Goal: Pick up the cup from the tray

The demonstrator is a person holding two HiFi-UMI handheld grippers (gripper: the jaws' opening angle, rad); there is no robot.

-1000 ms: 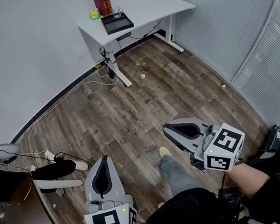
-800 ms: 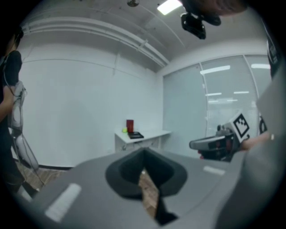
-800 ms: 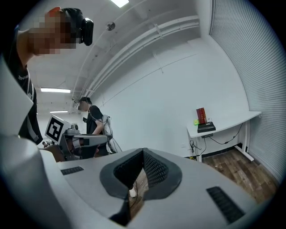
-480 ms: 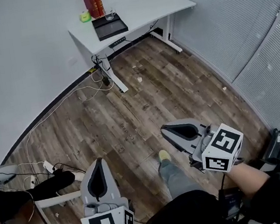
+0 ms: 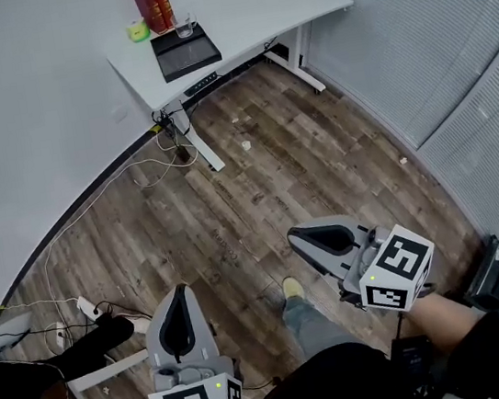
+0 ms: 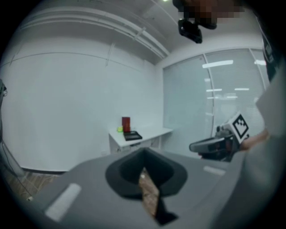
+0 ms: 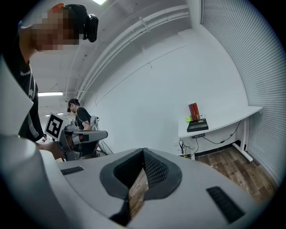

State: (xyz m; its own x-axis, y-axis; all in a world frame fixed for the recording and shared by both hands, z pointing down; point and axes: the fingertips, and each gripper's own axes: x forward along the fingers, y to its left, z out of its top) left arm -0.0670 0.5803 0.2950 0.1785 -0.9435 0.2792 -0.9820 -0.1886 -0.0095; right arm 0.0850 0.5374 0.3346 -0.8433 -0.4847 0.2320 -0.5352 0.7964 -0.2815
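A small clear cup (image 5: 185, 25) stands at the far end of a black tray (image 5: 187, 53) on a white desk (image 5: 241, 18) across the room. In the right gripper view the tray (image 7: 197, 126) shows small and distant. Both grippers hang low by the person's legs, far from the desk. My left gripper (image 5: 182, 290) is shut with nothing in it, its tips meeting in its own view (image 6: 142, 154). My right gripper (image 5: 294, 233) is also shut and empty, and points toward the desk (image 7: 144, 152).
Red books (image 5: 152, 5) and a small green object (image 5: 139, 31) stand beside the tray. Cables and a power strip (image 5: 87, 306) lie on the wood floor along the wall. Slatted blinds (image 5: 451, 52) close the right side. Another person (image 7: 79, 117) sits at the left.
The desk has slid left and a little up in the head view as the person moves. Both grippers stay shut, low in the view.
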